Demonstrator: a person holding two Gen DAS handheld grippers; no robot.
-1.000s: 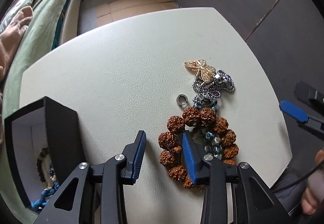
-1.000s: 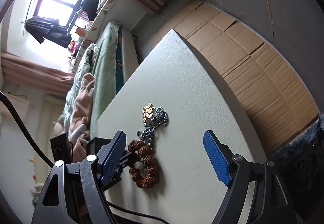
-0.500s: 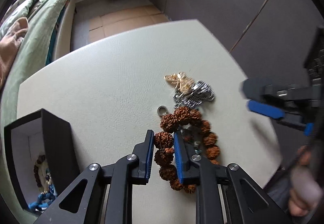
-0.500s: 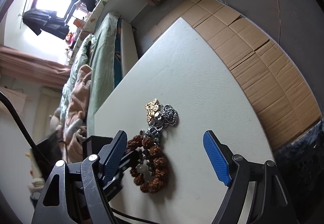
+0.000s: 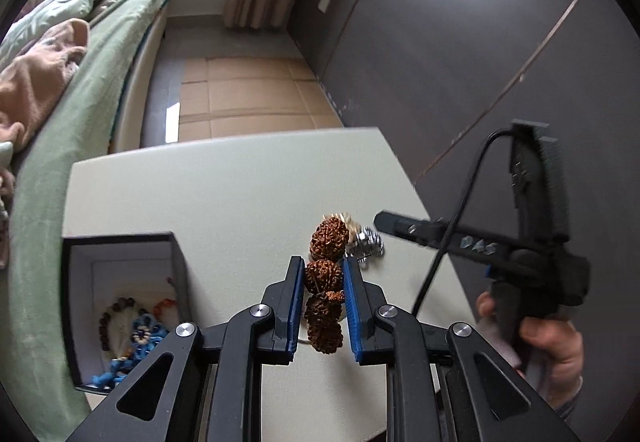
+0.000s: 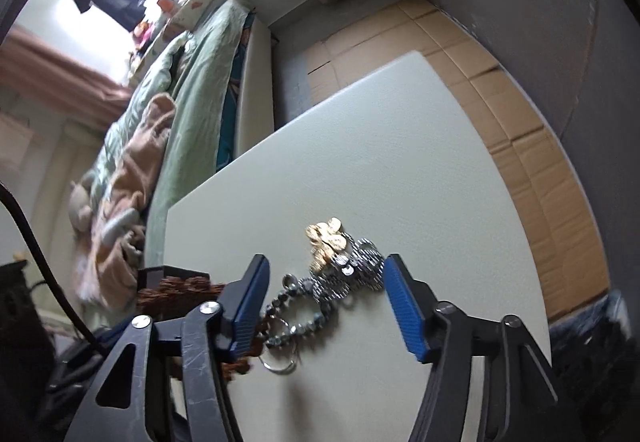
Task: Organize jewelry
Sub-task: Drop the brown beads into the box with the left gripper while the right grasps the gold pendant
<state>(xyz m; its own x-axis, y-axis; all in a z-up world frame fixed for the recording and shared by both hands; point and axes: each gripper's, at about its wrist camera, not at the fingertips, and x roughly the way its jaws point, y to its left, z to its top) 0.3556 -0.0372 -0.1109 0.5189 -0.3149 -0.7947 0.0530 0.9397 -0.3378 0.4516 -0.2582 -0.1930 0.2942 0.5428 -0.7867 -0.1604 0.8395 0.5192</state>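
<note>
Brown bead bracelet [image 5: 325, 274], knobbly and wrinkled like seeds, is clamped between the blue ribbed pads of the left tool [image 5: 322, 304] and is seen raised off the pale, grained surface [image 5: 224, 202]. Right tool [image 6: 322, 304] is part-way apart, jaws just closing, nothing pressed; silver chain jewelry [image 6: 340, 282] and gold filigree piece [image 6: 326, 240] lie between them. Black open box [image 5: 124, 298] with 2 beaded pieces sits left.

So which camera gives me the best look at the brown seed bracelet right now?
The left wrist view: the brown seed bracelet sits centred and sharp, pinched in the left claw. The right wrist view shows only a blurred brown patch at the left, partly hidden behind the right claw.
</note>
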